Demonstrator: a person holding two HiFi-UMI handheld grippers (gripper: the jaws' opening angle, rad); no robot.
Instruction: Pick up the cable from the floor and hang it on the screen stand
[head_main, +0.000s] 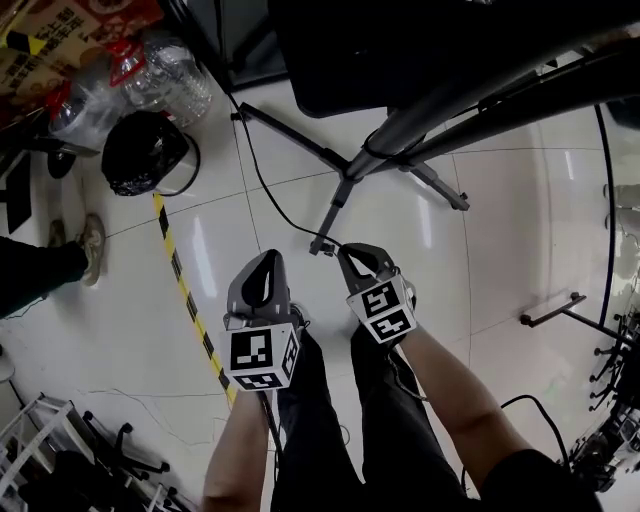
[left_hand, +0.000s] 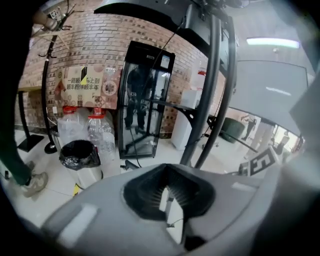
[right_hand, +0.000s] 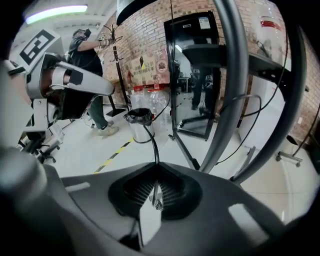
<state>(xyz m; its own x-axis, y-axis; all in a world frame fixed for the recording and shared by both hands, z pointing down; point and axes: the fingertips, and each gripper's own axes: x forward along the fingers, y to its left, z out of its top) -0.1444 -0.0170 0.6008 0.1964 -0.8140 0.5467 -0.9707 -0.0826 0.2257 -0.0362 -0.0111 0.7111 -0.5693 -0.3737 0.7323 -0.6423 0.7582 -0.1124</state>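
Note:
A thin black cable (head_main: 262, 180) trails across the white floor from the back towards me. Its near end rises to my right gripper (head_main: 347, 252), which is shut on it. In the right gripper view the cable (right_hand: 152, 145) comes out of the closed pads, and a small metal plug end (right_hand: 158, 202) hangs behind them. Beside it, my left gripper (head_main: 269, 257) is shut with nothing in it; floor shows through the slot behind its tips (left_hand: 167, 167). The dark screen stand (head_main: 450, 100) rises just ahead on splayed legs (head_main: 290, 135).
At the back left stand a bin with a black bag (head_main: 145, 150) and several water bottles (head_main: 165, 75). Yellow-black tape (head_main: 185, 290) crosses the floor. A person's shoe (head_main: 90, 245) is at the left. A black glass cabinet (left_hand: 145, 100) stands by the brick wall.

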